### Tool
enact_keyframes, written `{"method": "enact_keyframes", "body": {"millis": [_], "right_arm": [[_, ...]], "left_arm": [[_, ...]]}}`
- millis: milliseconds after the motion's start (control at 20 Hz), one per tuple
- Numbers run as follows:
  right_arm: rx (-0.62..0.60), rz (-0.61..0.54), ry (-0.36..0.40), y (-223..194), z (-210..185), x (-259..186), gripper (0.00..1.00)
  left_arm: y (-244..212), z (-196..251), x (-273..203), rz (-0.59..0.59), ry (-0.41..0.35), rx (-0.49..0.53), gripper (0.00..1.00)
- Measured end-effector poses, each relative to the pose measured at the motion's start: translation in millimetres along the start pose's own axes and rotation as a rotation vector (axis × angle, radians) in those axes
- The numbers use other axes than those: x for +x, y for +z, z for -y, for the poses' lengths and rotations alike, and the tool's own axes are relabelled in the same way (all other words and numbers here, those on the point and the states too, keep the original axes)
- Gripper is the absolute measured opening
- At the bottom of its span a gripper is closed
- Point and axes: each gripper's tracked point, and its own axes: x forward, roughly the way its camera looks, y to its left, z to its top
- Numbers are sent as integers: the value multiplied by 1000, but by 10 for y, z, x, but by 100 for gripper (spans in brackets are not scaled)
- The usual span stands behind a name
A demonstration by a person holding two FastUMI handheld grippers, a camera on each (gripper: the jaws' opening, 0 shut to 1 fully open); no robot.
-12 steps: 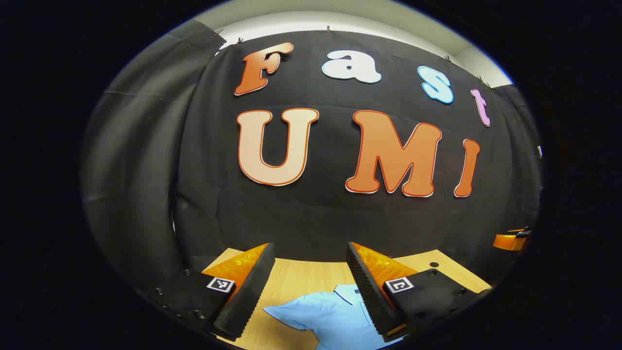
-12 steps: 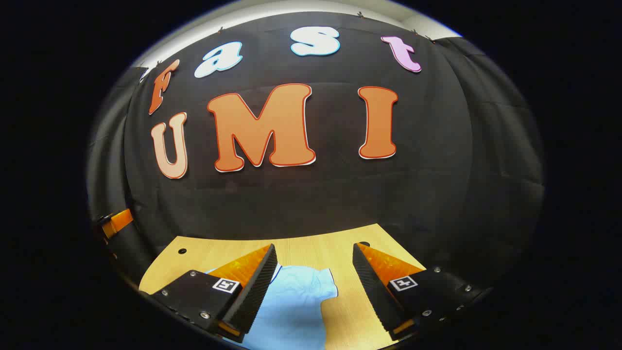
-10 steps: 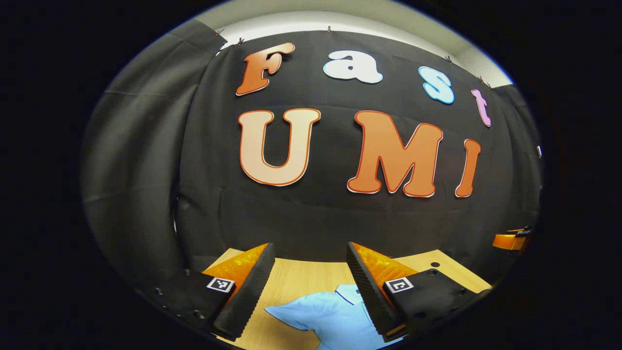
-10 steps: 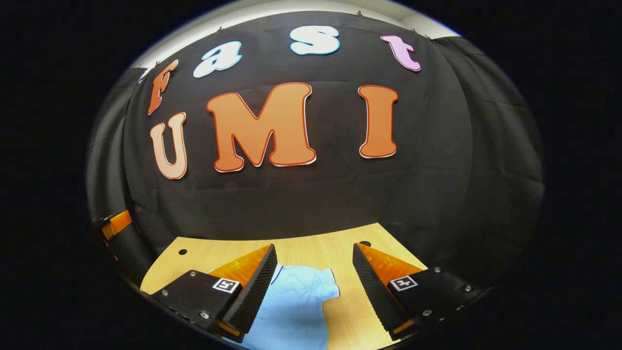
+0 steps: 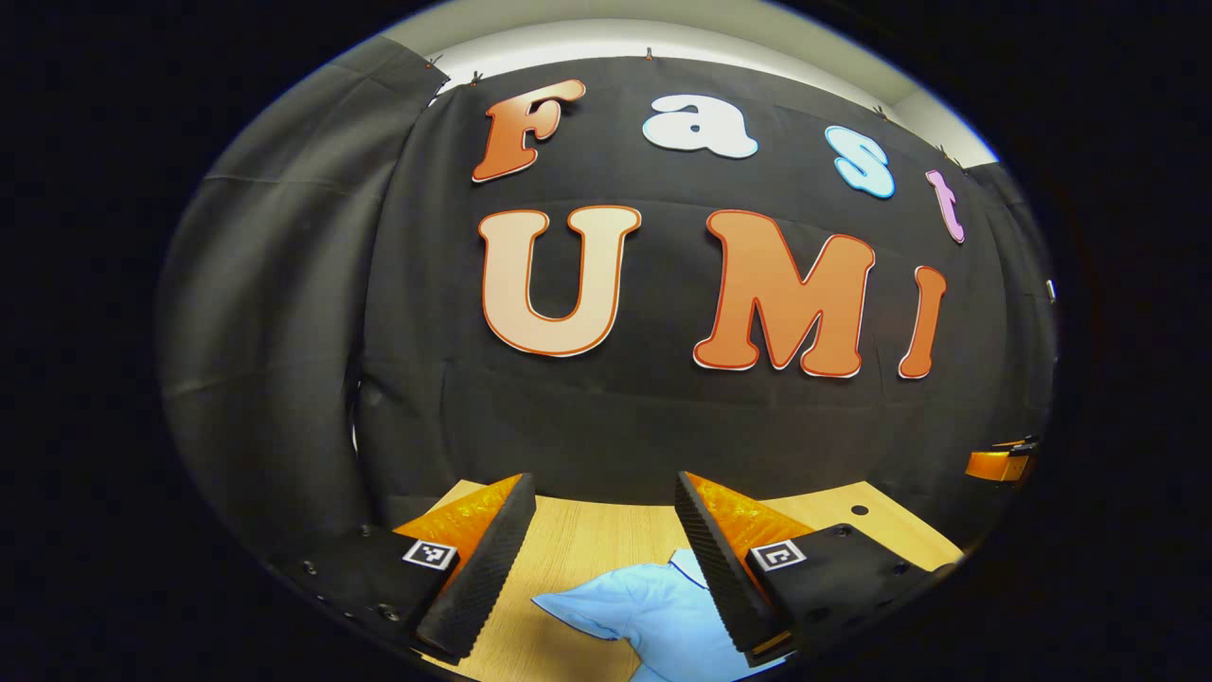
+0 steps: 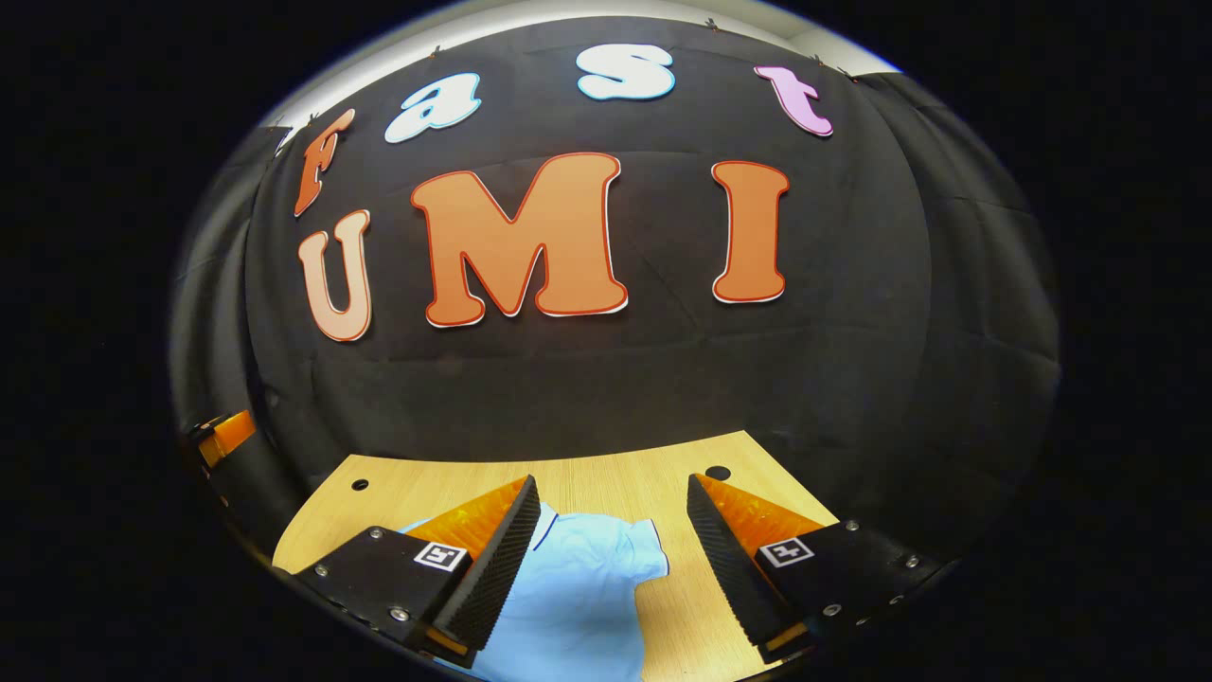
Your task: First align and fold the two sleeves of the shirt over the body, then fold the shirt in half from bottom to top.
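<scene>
A light blue shirt (image 5: 653,616) lies flat on the wooden table (image 5: 587,540). In the left gripper view one short sleeve points left and the collar sits by the right finger. My left gripper (image 5: 604,497) hangs open above it, nothing between its fingers. In the right gripper view the shirt (image 6: 578,587) shows its other sleeve pointing right on the table (image 6: 615,488). My right gripper (image 6: 612,497) is open above that side, apart from the cloth. The shirt's lower part is hidden below both views.
The black booth wall stands right behind the table's far edge. Small round holes (image 6: 718,472) (image 6: 360,484) mark the table's far corners. The other gripper peeks in at the right edge (image 5: 999,464) and at the left edge (image 6: 220,436).
Both views have shifted slightly: the shirt sits a little more to the right in each, and more table shows in the right gripper view. Both grippers stay open.
</scene>
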Motion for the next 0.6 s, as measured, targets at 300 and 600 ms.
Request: {"method": "enact_keyframes", "body": {"millis": [300, 600], "right_arm": [[-19, -42, -9, -92, 13, 35, 97], [-12, -290, 15, -601, 10, 333, 97]], "left_arm": [[-49, -27, -3, -7, 6, 12, 96], [-145, -53, -3, -24, 9, 7, 97]]}}
